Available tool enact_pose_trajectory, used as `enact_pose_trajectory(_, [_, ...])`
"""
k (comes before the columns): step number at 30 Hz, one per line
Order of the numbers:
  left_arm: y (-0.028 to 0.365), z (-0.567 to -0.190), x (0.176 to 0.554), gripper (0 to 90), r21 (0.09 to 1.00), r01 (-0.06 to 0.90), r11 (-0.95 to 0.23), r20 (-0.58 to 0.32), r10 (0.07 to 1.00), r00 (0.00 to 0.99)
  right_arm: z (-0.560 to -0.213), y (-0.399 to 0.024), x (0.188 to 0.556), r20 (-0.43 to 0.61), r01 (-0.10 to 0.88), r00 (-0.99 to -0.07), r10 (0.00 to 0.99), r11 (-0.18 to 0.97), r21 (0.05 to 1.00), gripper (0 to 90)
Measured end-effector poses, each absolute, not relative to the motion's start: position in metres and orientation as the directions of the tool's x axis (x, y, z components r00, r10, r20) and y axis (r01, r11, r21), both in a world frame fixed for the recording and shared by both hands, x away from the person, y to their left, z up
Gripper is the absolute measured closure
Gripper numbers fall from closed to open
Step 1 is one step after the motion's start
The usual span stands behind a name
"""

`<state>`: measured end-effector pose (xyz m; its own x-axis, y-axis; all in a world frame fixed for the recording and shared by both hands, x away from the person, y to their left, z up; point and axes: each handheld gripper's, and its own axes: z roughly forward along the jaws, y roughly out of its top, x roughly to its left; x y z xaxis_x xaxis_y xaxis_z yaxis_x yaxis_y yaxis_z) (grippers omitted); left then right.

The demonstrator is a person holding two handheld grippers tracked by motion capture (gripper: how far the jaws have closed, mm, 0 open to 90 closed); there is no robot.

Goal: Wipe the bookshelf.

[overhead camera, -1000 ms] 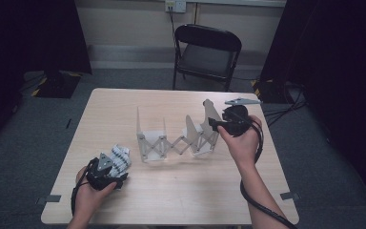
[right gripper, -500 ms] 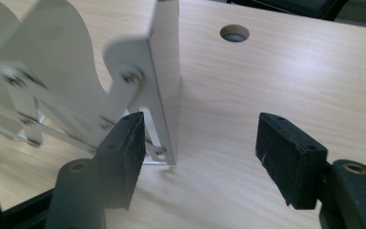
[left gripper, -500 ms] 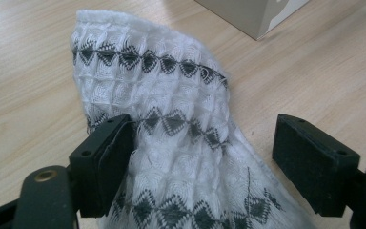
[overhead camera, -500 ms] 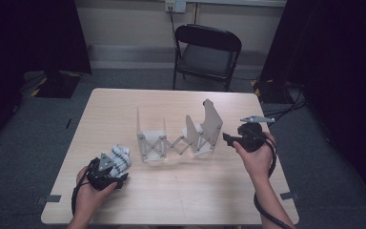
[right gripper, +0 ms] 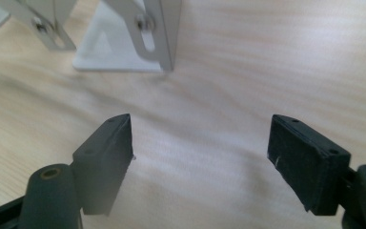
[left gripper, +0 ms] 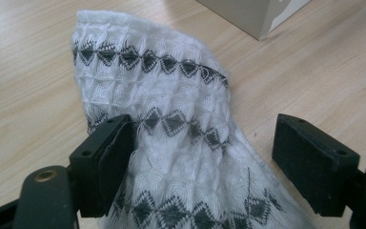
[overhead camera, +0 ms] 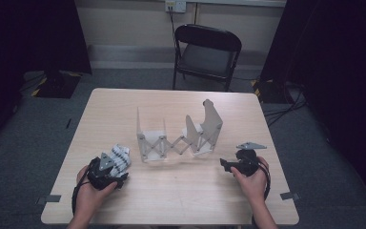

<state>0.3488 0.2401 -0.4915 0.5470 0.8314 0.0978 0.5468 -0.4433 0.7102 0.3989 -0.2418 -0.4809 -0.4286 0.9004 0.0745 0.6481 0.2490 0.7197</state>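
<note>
1. One white sock [overhead camera: 119, 156] with black diamond bands lies near the front left edge of the surface [overhead camera: 181, 200].
2. One left claw [left gripper: 202, 152] has the sock between its jaws; one pad touches the fabric, the other stands clear, so the jaws are apart and not clamping.
3. One right claw [right gripper: 200, 143] sits low over bare wood at the front right; its jaws have just been opening, wide now, with nothing between them.
4. One white expanding rack [overhead camera: 178, 136] stands mid-surface, and one black folding chair [overhead camera: 207, 52] stands beyond.
5. No readable writing or brand marks are visible.
</note>
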Motion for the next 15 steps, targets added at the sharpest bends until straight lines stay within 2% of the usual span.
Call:
enact_pose_trajectory(4, [0.240,-0.491,0.351,21.5,0.704,0.548,-0.452,0.104,0.828,0.550,-0.494,-0.246,0.393,0.072,0.643,-0.445,0.893,0.262,0.720,16.5])
enact_pose_trajectory(15, [0.234,-0.486,0.360,29.2,0.698,0.541,-0.468,0.107,0.816,0.568,-0.499,-0.242,0.387,-0.005,0.595,-0.478,0.878,0.329,0.734,14.1])
